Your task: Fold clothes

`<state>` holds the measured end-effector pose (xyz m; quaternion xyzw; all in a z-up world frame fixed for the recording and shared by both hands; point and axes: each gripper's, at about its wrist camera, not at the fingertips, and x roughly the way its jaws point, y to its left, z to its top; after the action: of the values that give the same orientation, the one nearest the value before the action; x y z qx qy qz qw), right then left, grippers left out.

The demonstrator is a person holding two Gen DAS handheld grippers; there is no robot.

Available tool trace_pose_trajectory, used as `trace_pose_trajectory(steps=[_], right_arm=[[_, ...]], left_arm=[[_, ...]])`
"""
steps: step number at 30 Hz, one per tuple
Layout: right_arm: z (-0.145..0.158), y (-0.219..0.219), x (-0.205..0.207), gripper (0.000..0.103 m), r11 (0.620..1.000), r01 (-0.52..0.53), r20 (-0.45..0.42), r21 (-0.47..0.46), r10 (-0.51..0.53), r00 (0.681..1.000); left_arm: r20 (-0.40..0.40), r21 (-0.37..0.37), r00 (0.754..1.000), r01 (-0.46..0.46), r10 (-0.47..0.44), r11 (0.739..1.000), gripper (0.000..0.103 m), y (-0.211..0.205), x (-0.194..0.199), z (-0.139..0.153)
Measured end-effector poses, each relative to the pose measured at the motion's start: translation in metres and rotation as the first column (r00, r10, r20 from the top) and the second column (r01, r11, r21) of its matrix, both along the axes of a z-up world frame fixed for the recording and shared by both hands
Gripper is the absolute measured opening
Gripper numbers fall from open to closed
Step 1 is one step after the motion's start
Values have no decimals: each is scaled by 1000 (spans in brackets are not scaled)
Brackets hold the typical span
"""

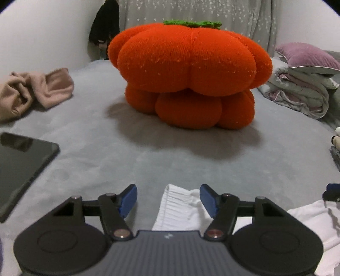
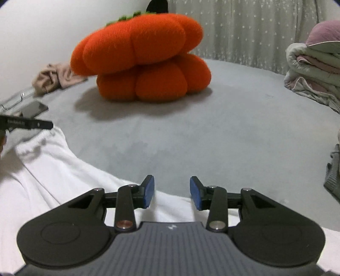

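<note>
Seeing both grippers low over the grey bed (image 1: pixel 170 152), pointing toward the far end. Left gripper (image 1: pixel 168 200): jaws wide open, nothing held. White garment (image 1: pixel 178 210) lies on the bed right under/btwn the blue pads (image 1: pixel 209 200), ribbed elastic edge facing fwd; can't tell if the right-side pad touches the cloth. Right gripper (image 2: pixel 171 192): jaws also open, empty, hovering at the garment's (image 2: pixel 53 180) far edge. In the right wrist view the white fabric runs from bottom centre out to the left, w/ the gathered hem near the left gripper's black finger (image 2: pixel 29 124) at frame left.

Rest of the scene, none of it touching the garment:
- orange knitted pumpkin cushion (image 1: pixel 189 76) w/ green top, mid-bed, well apart from both grippers
- beige crumpled cloth (image 1: pixel 36 91) far left by the wall
- dark tablet (image 1: pixel 23 167) flat on the bed, left side
- folded quilt stack (image 1: pixel 301 91) w/ purple pillow (image 1: pixel 308 55) on top, far right
- star-print curtain (image 1: pixel 212 12) behind it all

Right wrist view is a bit motion-blurred; small items at its left edge near the tablet not readable.
</note>
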<state>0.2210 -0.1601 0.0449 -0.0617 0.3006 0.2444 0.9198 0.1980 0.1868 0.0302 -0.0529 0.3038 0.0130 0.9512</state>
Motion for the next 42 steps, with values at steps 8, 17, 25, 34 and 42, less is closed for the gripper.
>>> trace_pose_trajectory(steps=[8, 17, 25, 34, 42], right_arm=[[-8, 8, -4, 38, 999, -36, -27, -22, 35, 999], [-8, 22, -10, 6, 996, -68, -12, -58, 67, 998], [-3, 21, -13, 0, 999, -13, 43, -50, 15, 999], [12, 11, -15, 0, 998, 60, 125, 14, -62, 990], [-4, 21, -5, 0, 993, 115, 127, -31, -110, 986]], left_arm=[[-17, -9, 999, 36, -36, 999, 41, -6, 11, -9], [18, 27, 1000, 11, -11, 1000, 24, -14, 6, -12], [79, 3, 996, -31, 30, 1000, 23, -10, -2, -8], [166, 2, 983, -75, 73, 997, 23, -9, -8, 1], [85, 90, 992, -95, 88, 991, 25, -18, 8, -16]])
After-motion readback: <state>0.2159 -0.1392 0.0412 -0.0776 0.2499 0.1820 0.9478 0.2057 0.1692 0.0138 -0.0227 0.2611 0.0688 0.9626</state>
